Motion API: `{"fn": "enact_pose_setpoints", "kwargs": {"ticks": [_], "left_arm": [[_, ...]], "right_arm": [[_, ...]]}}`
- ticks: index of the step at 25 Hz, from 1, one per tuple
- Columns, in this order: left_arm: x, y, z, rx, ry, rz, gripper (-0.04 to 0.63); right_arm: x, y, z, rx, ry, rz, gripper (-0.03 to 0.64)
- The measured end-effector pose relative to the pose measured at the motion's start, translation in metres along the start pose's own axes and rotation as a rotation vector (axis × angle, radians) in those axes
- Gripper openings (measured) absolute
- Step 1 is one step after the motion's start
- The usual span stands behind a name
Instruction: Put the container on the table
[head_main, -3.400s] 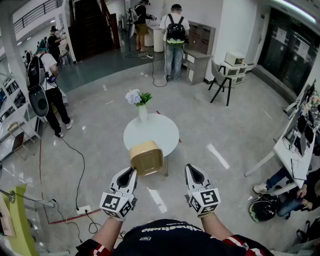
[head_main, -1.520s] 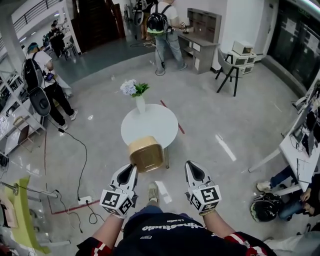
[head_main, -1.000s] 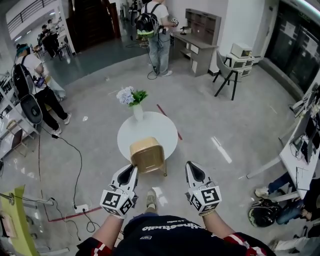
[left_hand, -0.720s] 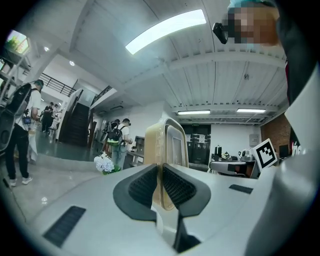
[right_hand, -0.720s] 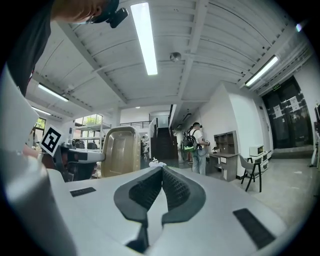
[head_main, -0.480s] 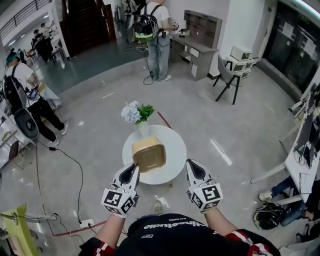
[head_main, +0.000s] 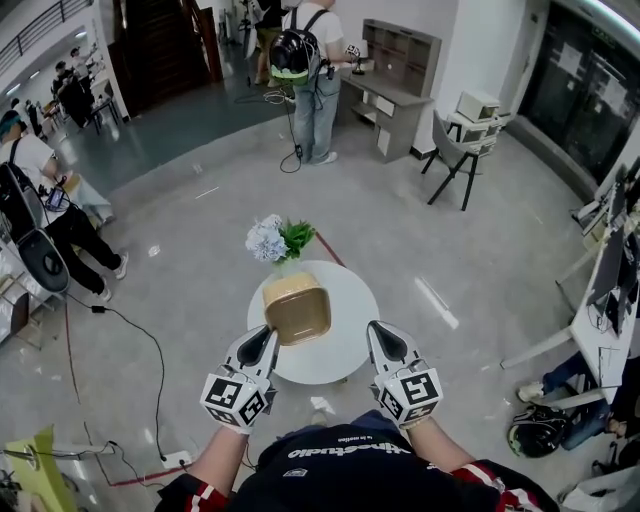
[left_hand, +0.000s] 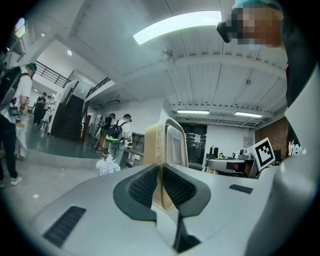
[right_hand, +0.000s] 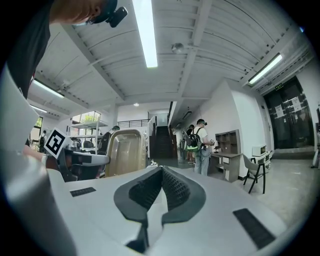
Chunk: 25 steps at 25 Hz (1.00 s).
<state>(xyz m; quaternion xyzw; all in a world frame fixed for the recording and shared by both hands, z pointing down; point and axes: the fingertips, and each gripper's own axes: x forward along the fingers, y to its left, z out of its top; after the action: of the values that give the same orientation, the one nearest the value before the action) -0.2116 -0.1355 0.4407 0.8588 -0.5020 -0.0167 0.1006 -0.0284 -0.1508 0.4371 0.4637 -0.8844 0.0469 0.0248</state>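
A tan plastic container (head_main: 297, 312) hangs level over the near half of the round white table (head_main: 350, 345). My left gripper (head_main: 267, 336) is shut on the container's near left rim. In the left gripper view the jaws pinch the thin rim edge-on, and the container (left_hand: 171, 147) stands up beyond them. My right gripper (head_main: 377, 333) is shut with nothing in it, level with the left one and to the right of the container. The right gripper view shows its jaws (right_hand: 161, 176) pressed together and the container (right_hand: 121, 152) off to the left.
A white vase of pale flowers (head_main: 277, 240) stands at the table's far edge. A black cable (head_main: 150, 350) runs over the floor at left. People stand at the far desk (head_main: 310, 70) and at left (head_main: 40, 230). A black chair (head_main: 455, 150) and desks (head_main: 600, 300) are at right.
Both grippers and the container have come forward to the table. The container, earlier short of the table's near edge, now hangs over the tabletop.
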Motion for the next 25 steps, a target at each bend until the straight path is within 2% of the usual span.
{"fn": "enact_pose_setpoints", "kwargs": {"ticks": [7, 16, 21, 25], "left_arm": [[0.028, -0.003, 0.0, -0.012, 0.007, -0.022, 0.049], [0.039, -0.012, 0.008, 0.021, 0.002, 0.021, 0.049], [0.05, -0.008, -0.005, -0.077, 0.023, 0.015, 0.049], [0.057, -0.004, -0.015, -0.112, 0.057, 0.013, 0.049]], "right_arm": [[0.009, -0.025, 0.002, 0.001, -0.004, -0.02, 0.009], [0.022, -0.044, 0.012, 0.003, -0.025, 0.015, 0.009], [0.024, -0.05, 0.007, -0.001, -0.013, 0.031, 0.009], [0.027, -0.057, -0.001, 0.015, 0.001, 0.027, 0.009]]}}
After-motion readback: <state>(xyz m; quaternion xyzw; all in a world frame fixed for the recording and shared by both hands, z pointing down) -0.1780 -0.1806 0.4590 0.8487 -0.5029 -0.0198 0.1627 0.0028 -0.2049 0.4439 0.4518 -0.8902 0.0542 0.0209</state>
